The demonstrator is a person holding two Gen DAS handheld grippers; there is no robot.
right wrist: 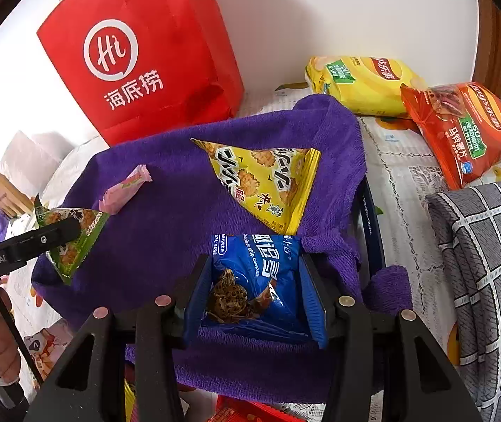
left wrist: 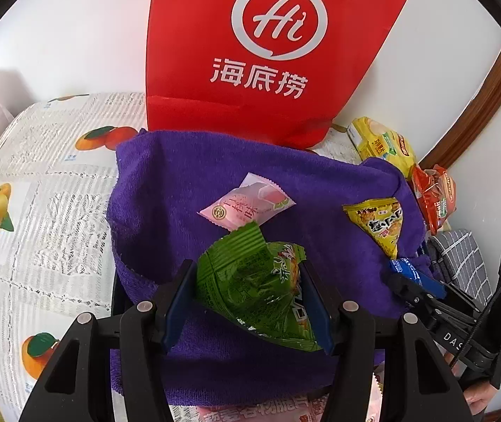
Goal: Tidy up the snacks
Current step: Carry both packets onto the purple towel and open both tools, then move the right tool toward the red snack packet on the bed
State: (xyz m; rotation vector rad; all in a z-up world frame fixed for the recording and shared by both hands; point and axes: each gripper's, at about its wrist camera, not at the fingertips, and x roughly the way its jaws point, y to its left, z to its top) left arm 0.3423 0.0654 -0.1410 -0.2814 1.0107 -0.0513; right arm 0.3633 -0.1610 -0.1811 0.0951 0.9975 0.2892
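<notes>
On purple towel [left wrist: 180, 183] | left claw [left wrist: 247, 292] pinches green packet [left wrist: 250, 288] | right claw [right wrist: 254, 292] pinches blue cookie packet [right wrist: 254, 267]

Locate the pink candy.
The pink candy lies mid purple towel, just beyond the green packet in the left gripper, left of the yellow packet.

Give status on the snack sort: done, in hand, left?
Done: pink candy packet and yellow triangular snack pack lie on the purple towel.
In hand: left hand-held gripper grips a green snack pack; right hand-held gripper grips a blue cookie pack.
Left: yellow chip bag and orange chip bag sit off the towel.
</notes>
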